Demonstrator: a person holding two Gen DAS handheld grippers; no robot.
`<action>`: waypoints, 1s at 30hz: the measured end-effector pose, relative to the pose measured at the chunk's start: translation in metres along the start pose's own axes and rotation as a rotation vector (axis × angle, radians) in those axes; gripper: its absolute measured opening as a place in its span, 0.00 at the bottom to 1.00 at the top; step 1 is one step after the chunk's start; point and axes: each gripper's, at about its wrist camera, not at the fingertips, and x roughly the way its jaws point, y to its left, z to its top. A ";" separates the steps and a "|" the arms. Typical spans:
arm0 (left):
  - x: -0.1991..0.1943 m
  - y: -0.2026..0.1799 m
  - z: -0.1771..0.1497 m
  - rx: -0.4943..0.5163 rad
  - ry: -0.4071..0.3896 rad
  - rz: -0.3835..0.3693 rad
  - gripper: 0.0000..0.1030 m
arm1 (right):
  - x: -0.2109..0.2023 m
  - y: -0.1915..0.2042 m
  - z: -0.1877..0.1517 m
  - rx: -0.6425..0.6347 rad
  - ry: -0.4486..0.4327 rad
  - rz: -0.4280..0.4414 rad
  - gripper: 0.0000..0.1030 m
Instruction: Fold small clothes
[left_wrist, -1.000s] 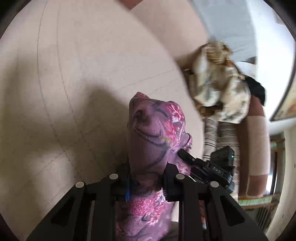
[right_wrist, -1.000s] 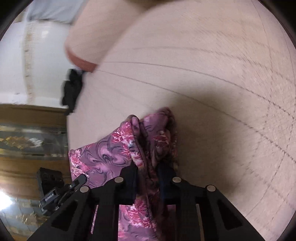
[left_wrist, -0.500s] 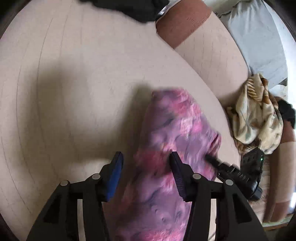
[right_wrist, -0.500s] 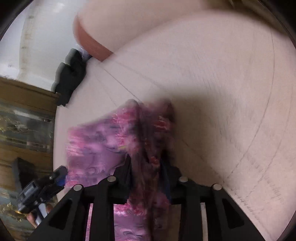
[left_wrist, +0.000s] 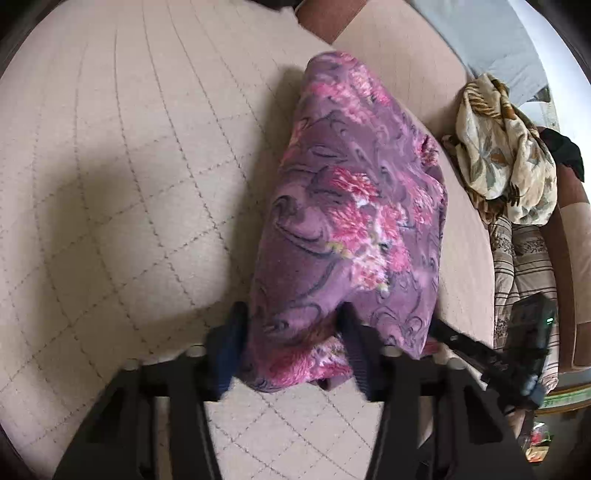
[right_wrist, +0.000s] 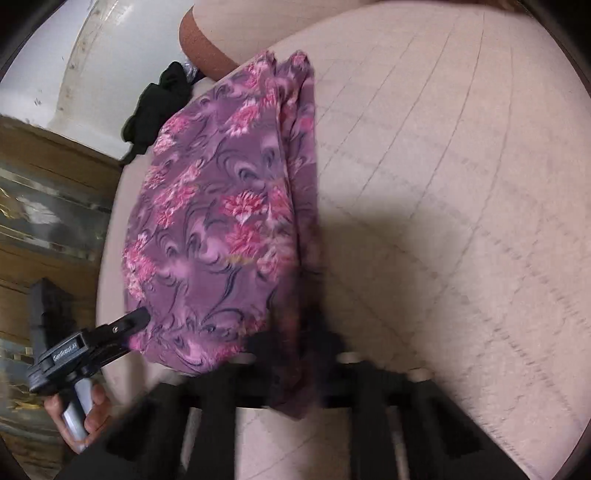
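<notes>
1. Left gripper (left_wrist: 291, 332): jaws closing on the near edge of the purple floral garment (left_wrist: 354, 206), whose cloth fills the gap between them.
2. Right gripper (right_wrist: 291, 343): clamped tight on the garment's other near corner, folded layers pinched between its fingers.
3. Garment: spread flat, stretching away from both grippers across the beige quilted surface (left_wrist: 129, 166).
4. Surroundings: cream patterned cloth (left_wrist: 506, 162) heaped beyond the surface's edge; black cloth (right_wrist: 155, 107) at the far corner.
</notes>
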 end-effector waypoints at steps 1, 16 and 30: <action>-0.007 0.000 -0.003 -0.006 -0.010 -0.028 0.09 | -0.007 0.003 0.003 0.002 -0.020 0.024 0.05; -0.027 0.012 -0.040 -0.053 -0.123 0.072 0.33 | -0.020 -0.009 -0.028 0.031 -0.048 0.011 0.37; -0.017 0.008 -0.027 -0.075 -0.151 0.068 0.47 | -0.023 -0.040 -0.026 0.147 -0.038 0.128 0.23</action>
